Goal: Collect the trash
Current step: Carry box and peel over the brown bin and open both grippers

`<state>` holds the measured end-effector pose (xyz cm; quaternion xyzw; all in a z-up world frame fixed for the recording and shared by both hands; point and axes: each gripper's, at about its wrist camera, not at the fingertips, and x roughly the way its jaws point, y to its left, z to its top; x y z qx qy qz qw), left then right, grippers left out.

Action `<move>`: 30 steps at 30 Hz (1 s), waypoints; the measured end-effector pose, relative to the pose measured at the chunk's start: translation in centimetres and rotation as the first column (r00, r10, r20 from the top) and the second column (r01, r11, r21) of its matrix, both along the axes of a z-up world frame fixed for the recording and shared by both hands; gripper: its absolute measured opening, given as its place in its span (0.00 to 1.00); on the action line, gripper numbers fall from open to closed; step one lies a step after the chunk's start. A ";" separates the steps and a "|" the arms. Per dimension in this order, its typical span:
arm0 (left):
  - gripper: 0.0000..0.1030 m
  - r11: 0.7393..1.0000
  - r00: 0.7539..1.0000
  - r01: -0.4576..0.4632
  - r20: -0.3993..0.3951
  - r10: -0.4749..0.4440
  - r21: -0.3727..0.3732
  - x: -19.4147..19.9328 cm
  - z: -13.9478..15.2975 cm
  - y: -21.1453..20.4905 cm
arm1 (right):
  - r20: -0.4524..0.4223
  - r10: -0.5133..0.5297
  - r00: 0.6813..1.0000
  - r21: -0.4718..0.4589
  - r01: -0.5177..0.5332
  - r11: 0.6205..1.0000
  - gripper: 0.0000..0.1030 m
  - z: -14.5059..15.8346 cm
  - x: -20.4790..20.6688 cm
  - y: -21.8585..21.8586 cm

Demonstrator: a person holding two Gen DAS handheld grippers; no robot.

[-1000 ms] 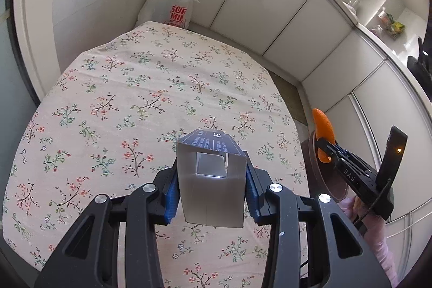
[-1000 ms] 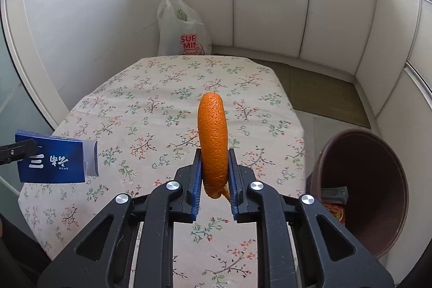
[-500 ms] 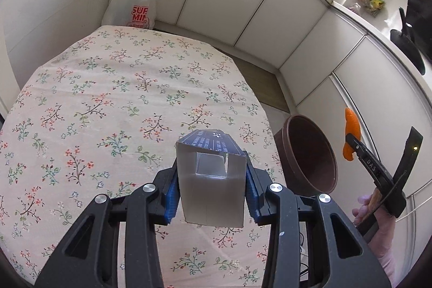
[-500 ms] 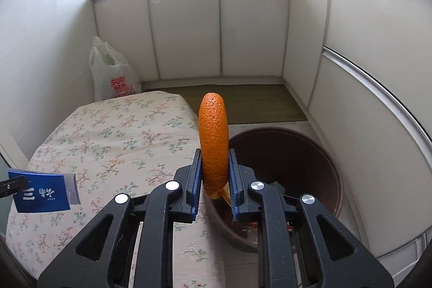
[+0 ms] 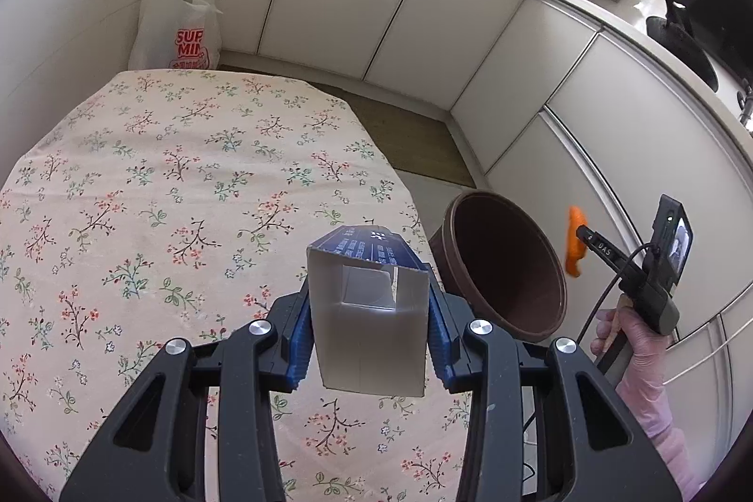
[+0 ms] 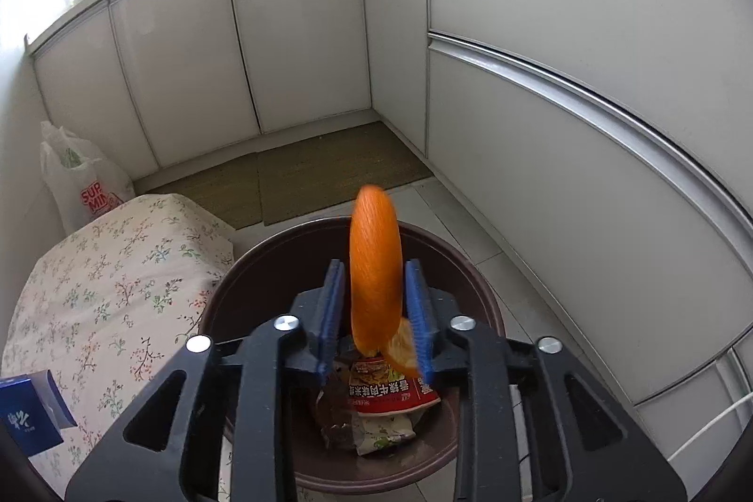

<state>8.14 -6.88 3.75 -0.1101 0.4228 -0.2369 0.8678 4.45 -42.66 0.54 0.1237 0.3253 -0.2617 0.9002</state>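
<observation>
1. My right claw (image 6: 374, 316) has just been opening: half a second ago its blue pads pinched the orange peel (image 6: 375, 266); now there is daylight on both sides of the peel, which sits loose between the jaws, blurred, seemingly starting to fall.
2. Since a second ago this claw has swung off the flowered tablecloth (image 6: 108, 304) and now hangs over the brown trash bin (image 6: 244, 266), whose mouth fills the view from 9 to 3 o'clock beneath the fingers.
3. My judgement: this piece is as good as delivered; it should land on the snack wrappers (image 6: 390, 394) already inside.
4. The peel is a bright orange curved strip, standing on end, with a paler scrap at its lower end near 5 o'clock.
5. My left claw (image 5: 369, 328) stays clamped on the blue-and-white carton (image 5: 369, 314), its open end facing me. The bin (image 5: 508, 266) sits at 2 o'clock from it, so the carton goes next.
</observation>
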 end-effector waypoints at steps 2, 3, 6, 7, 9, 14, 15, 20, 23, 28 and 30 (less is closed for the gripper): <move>0.39 1.000 1.000 0.016 0.008 -0.016 0.003 0.3 0.3 -1.2 | 0.018 -0.025 1.000 -0.019 0.026 0.999 0.50 0.4 -0.5 -0.1; 0.39 1.000 1.000 0.025 0.014 -0.025 -0.002 0.5 0.6 -2.0 | 0.025 -0.035 0.999 -0.033 0.036 0.999 0.55 0.7 -0.8 -0.1; 0.39 0.999 0.998 0.049 0.042 -0.048 -0.022 1.0 1.7 -4.6 | 0.058 -0.069 0.996 -0.051 0.072 0.996 0.70 1.6 -1.8 -0.6; 0.39 0.998 0.997 0.057 0.049 -0.056 -0.032 1.1 2.0 -5.5 | 0.069 -0.081 0.994 -0.059 0.085 0.995 0.76 2.0 -2.2 -0.7; 0.39 0.995 0.995 0.080 0.060 -0.076 -0.054 1.5 2.9 -7.7 | 0.097 -0.104 0.990 -0.086 0.113 0.990 0.89 2.8 -3.0 -0.9; 0.39 0.987 0.986 0.143 0.098 -0.136 -0.069 1.9 4.3 -13.9 | 0.120 -0.149 0.982 -0.152 0.166 0.974 0.93 4.8 -5.7 -1.9; 0.39 0.986 0.984 0.155 0.101 -0.148 -0.069 2.1 4.5 -15.3 | 0.111 -0.158 0.981 -0.151 0.174 0.973 0.93 5.0 -6.2 -2.3; 0.40 0.978 0.975 0.201 0.111 -0.194 -0.055 2.9 4.7 -21.5 | 0.148 -0.239 0.960 -0.065 0.251 0.966 0.93 5.6 -9.7 -5.4; 0.41 0.973 0.969 0.229 0.106 -0.224 -0.039 3.3 4.7 -24.1 | 0.145 -0.268 0.952 -0.049 0.278 0.959 0.93 5.4 -10.7 -6.5; 0.60 0.968 0.959 0.253 0.134 -0.250 0.002 2.7 5.2 -26.2 | 0.133 -0.267 0.954 -0.026 0.273 0.962 0.93 5.0 -11.3 -7.1; 0.65 0.968 0.955 0.251 0.160 -0.251 0.019 2.1 5.6 -26.3 | 0.150 -0.267 0.952 -0.031 0.275 0.961 0.93 5.2 -11.6 -6.8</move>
